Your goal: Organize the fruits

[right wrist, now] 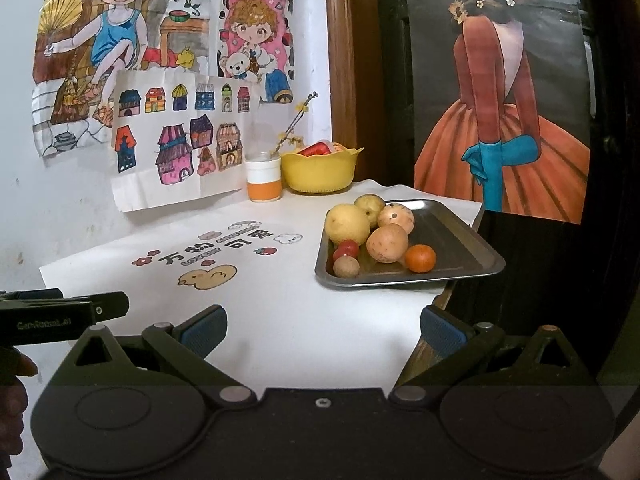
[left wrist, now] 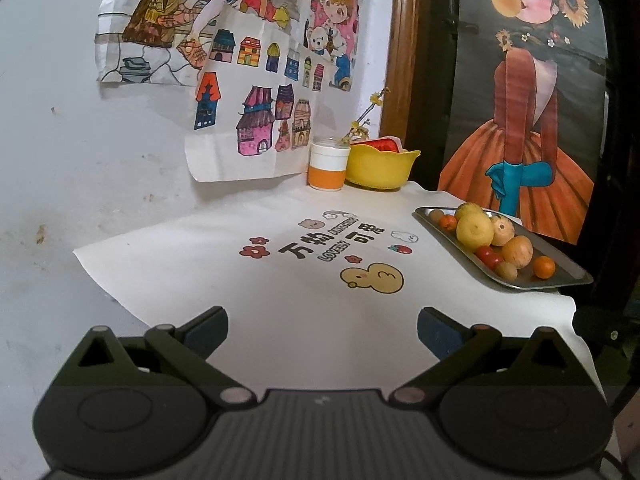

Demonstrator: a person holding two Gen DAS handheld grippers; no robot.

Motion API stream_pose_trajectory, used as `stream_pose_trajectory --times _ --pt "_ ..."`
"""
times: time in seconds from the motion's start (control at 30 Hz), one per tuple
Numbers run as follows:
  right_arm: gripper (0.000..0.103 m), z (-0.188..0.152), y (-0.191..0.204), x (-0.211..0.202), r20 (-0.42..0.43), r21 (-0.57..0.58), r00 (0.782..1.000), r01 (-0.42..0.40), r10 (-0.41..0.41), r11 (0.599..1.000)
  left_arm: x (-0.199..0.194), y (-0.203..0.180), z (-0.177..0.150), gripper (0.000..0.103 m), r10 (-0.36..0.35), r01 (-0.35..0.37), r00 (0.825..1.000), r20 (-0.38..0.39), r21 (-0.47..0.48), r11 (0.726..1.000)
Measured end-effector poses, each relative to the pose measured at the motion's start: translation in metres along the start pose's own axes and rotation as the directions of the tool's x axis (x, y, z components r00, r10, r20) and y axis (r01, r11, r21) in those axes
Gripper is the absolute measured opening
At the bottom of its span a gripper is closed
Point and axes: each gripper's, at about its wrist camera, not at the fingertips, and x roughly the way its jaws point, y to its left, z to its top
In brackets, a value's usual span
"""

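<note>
A steel tray [right wrist: 456, 236] at the table's right edge holds several fruits: a big yellow one [right wrist: 346, 224], a tan one [right wrist: 387, 243], a small orange [right wrist: 420, 258], a red tomato [right wrist: 346, 248] and a small brown one [right wrist: 346, 267]. The tray also shows in the left wrist view [left wrist: 568, 274] with the same fruits [left wrist: 475, 232]. A yellow bowl [right wrist: 318, 170] with something red inside stands at the back; it also shows in the left wrist view [left wrist: 380, 168]. My left gripper [left wrist: 322, 330] and right gripper [right wrist: 322, 330] are both open and empty, above the near part of the table, well short of the tray.
A white and orange jar [right wrist: 263, 179] with a twig stands left of the bowl. A white cloth with printed cartoons [right wrist: 208, 256] covers the table. Drawings hang on the wall behind. The left gripper's side [right wrist: 60, 314] shows at the left of the right wrist view.
</note>
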Motion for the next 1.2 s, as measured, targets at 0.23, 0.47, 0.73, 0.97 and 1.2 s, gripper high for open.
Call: stream_pose_trajectory --times 0.23,0.47,0.73,0.97,1.2 --pt "0.102 -0.004 0.004 -0.002 -0.011 -0.011 1.0 -0.019 0.019 1.0 -0.001 -0.001 -0.002 0.103 -0.001 0.001 1.0 0.001 0.018 1.0" --pt "0.102 -0.005 0.012 -0.001 -0.03 -0.038 0.998 -0.05 0.049 0.998 -0.003 0.006 -0.003 0.103 0.01 -0.01 1.0 0.004 0.014 1.0" --pt "0.102 -0.006 0.017 0.0 -0.05 -0.051 0.996 -0.077 0.075 0.996 -0.003 0.016 -0.005 0.103 0.023 -0.023 1.0 0.0 0.002 1.0" --pt "0.102 -0.007 0.019 0.002 -0.066 -0.053 0.993 -0.096 0.093 0.994 -0.004 0.021 -0.006 0.103 0.035 -0.035 0.999 -0.002 -0.004 0.999" --pt "0.102 -0.007 0.02 0.003 -0.075 -0.055 0.992 -0.102 0.098 0.993 -0.004 0.021 -0.007 0.103 0.035 -0.035 0.999 -0.002 -0.003 0.999"
